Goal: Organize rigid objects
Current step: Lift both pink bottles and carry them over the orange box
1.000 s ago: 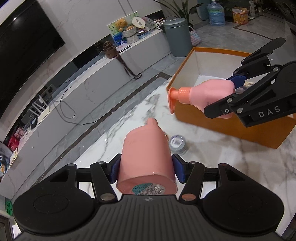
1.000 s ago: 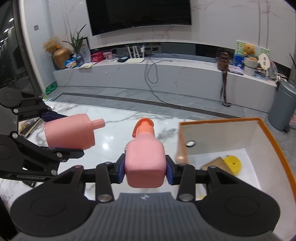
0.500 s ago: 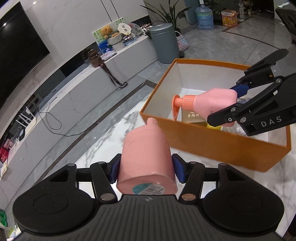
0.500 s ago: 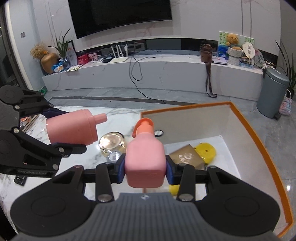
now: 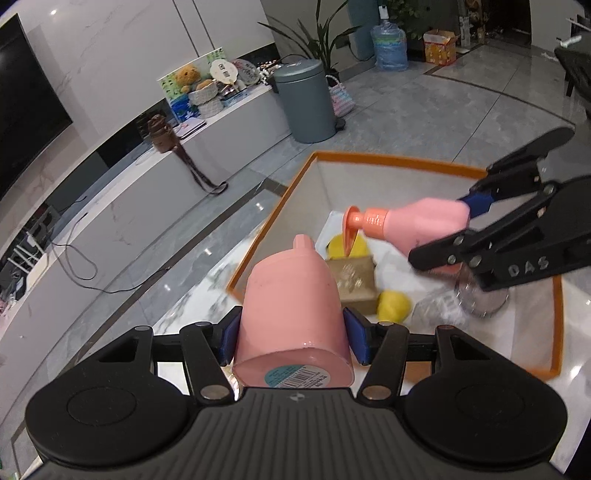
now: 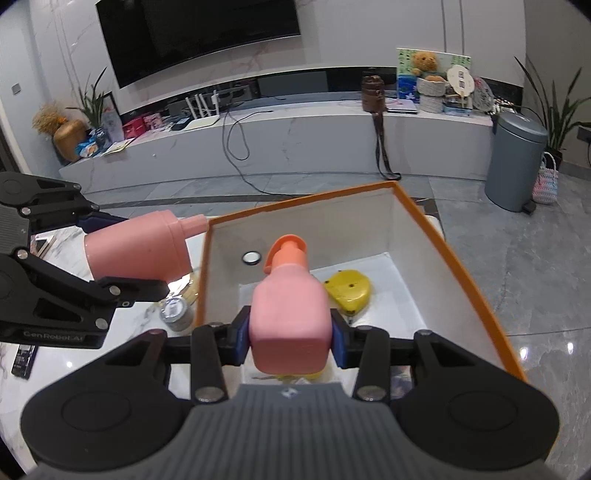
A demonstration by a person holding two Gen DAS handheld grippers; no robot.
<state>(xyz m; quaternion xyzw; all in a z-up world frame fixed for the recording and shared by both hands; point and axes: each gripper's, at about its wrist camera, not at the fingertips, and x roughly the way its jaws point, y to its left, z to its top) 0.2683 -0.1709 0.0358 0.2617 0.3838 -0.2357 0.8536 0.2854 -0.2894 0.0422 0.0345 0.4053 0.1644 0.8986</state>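
Surface: white marble-veined tabletop (image 6: pixel 110 369), glossy. On it stands an open rectangular cardboard box with orange rim and white inner walls (image 5: pixel 402 161). A small round silver-lidded jar (image 6: pixel 173 312) sits on the marble just beside the box's near-left corner; a dark flat object (image 6: pixel 24 360) lies at the left edge.

Box contents: flat yellow rounded plastic case (image 6: pixel 349 288), brown card packet (image 5: pixel 352 282), second yellow piece (image 5: pixel 394 306), clear glass jar (image 5: pixel 482 301), partly hidden.

Left gripper (image 5: pixel 291 332): blue pads pinching a wide pink plastic bottle with a plain narrow neck (image 5: pixel 293 299), held outside the box's left wall, neck pointing towards it.

Right gripper (image 6: pixel 290 338): pads pinching a squarish pink plastic bottle with an orange pump head (image 6: pixel 290 317), held above the box interior, pump forward.

Room: grey tiled floor, long white low cabinet (image 6: pixel 295 136), curved black wall television (image 6: pixel 199 33), grey pedal bin (image 6: pixel 515 160), potted plants.

Clearance: the box's centre and far end lie open beneath the pump bottle; floor beyond the table lies open to the cabinet.
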